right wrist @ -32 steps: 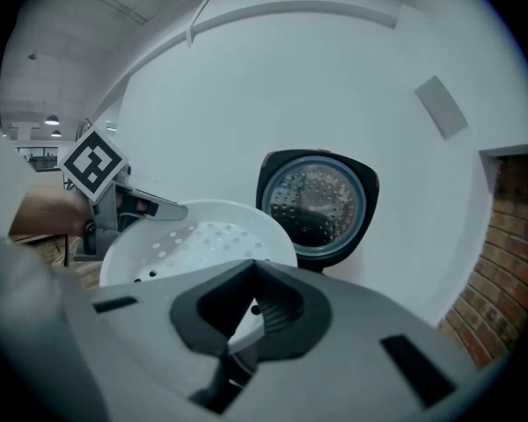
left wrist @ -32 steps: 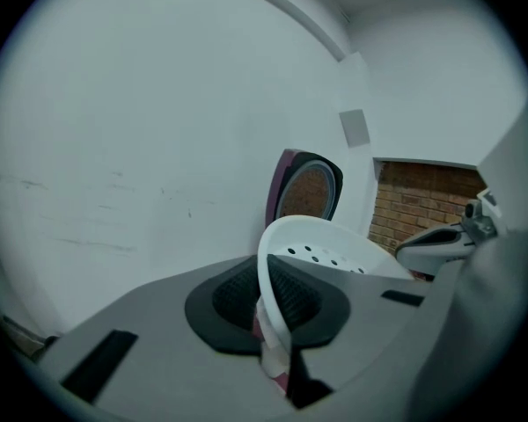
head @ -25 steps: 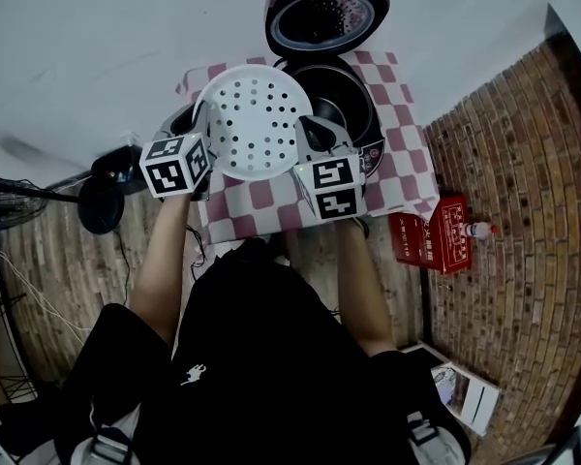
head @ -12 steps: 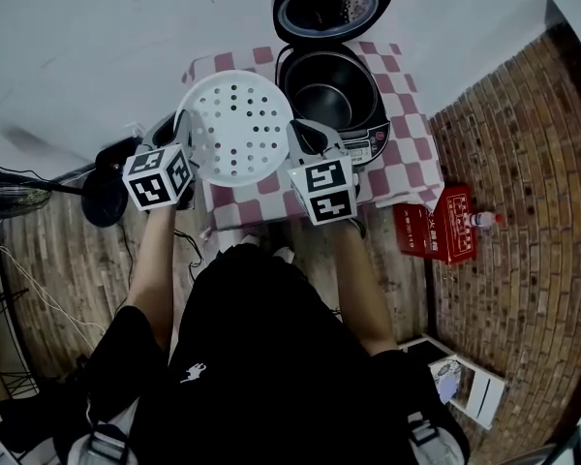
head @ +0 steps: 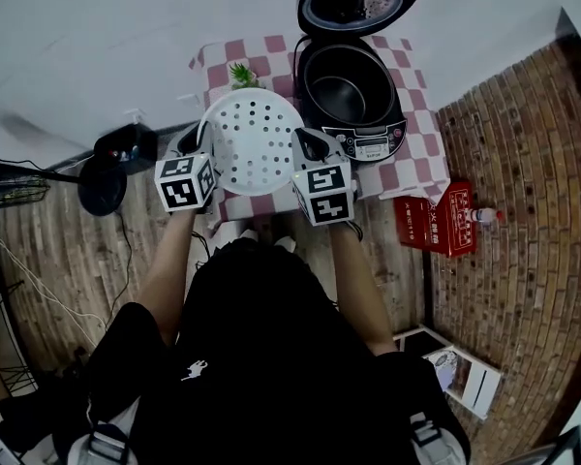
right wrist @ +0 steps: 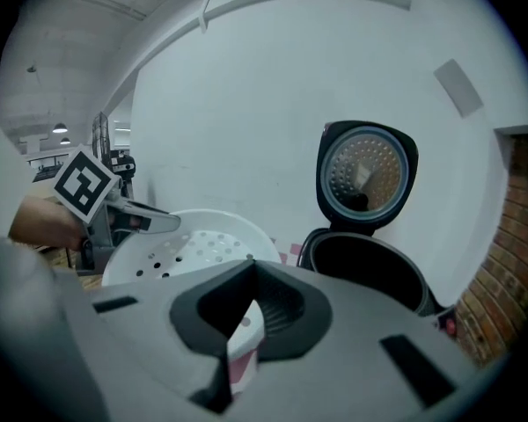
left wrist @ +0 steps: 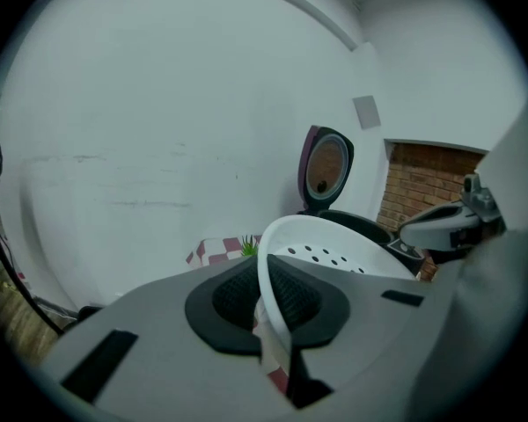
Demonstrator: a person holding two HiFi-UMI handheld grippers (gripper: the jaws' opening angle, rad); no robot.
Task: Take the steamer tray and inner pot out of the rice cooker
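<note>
Checkered tablecloth (head: 421,153), upper centre. Clamping opposite rims of steamer tray (head: 252,143) with left gripper (head: 201,148), right gripper (head: 305,148). Probably light, stiff, slick; hold rim.

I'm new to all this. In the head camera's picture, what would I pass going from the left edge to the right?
Black round disc on the floor → white perforated steamer tray → purple rice cooker with its lid open → red carton.
</note>
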